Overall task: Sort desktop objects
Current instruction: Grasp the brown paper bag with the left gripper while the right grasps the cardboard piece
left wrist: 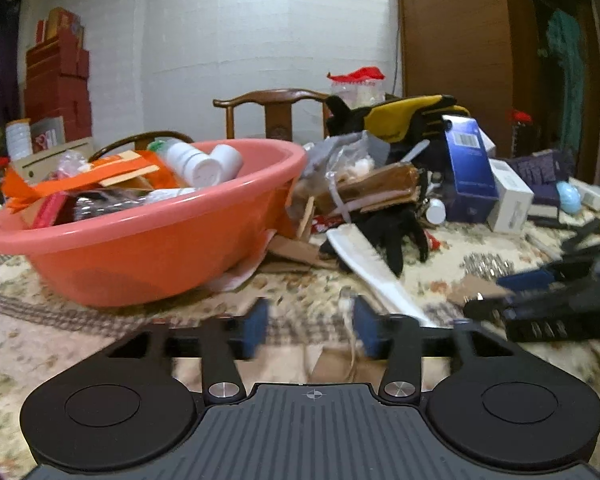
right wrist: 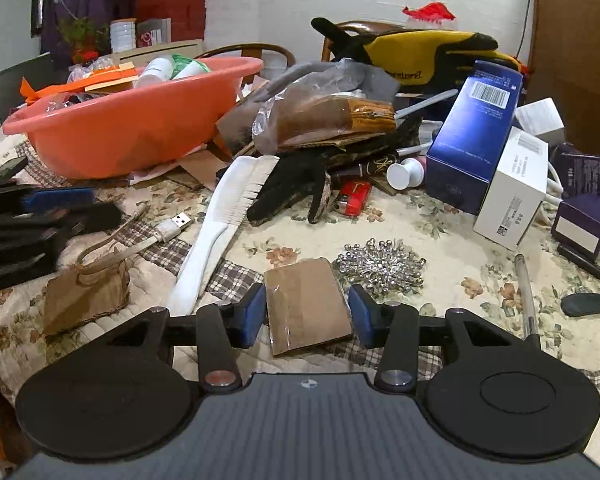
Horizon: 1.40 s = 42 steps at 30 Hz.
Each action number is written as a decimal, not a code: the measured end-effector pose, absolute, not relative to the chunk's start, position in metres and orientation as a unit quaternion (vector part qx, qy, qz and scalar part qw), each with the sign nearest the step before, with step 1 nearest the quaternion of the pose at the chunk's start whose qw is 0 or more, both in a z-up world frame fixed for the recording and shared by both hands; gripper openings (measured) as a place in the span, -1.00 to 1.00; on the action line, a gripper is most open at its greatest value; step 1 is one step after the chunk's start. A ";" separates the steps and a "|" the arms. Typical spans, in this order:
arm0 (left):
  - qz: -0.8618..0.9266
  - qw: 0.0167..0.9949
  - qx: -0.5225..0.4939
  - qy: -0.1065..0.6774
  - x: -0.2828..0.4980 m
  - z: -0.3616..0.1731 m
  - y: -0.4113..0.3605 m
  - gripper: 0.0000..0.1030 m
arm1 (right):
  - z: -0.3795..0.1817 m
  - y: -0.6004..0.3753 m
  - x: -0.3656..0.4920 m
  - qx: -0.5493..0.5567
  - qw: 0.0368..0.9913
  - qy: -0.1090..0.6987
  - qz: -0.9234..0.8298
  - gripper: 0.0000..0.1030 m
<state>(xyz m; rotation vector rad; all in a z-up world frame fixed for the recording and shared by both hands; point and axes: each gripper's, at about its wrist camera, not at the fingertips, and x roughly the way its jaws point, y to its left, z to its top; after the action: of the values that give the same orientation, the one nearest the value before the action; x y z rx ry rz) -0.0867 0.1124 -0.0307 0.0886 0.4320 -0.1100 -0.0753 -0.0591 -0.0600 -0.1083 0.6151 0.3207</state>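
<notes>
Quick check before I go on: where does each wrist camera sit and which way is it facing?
Left wrist: on the left gripper, low over the table, facing the orange basin; own fingers apart, cable end between them.
Right wrist: on the right gripper, looking across the table at the clutter; fingers astride a cardboard piece, not visibly pressing it.
Shared: basin, white comb, blue box; each view shows the other gripper at its edge.

Even indoor light, soft shadows, heavy fisheye bending at edges, motion blur in left wrist view
</notes>
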 end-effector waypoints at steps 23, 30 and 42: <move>-0.085 0.964 0.033 0.250 -0.072 -0.051 0.091 0.05 | -0.063 -0.064 -0.075 -0.028 0.941 0.294 0.164 -0.02; -0.086 0.972 0.043 0.217 -0.074 -0.034 0.087 0.05 | -0.059 -0.071 -0.078 -0.012 0.943 0.289 0.165 -0.03; -0.073 0.982 0.068 0.160 -0.073 0.003 0.083 0.06 | -0.027 -0.070 -0.077 -0.023 0.957 0.244 0.155 -0.03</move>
<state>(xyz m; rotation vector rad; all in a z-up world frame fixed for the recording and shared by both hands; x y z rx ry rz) -0.0728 0.0835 0.0026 0.1361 0.3221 -0.1466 -0.0770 -0.0704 -0.0265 -0.0457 0.4954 0.3140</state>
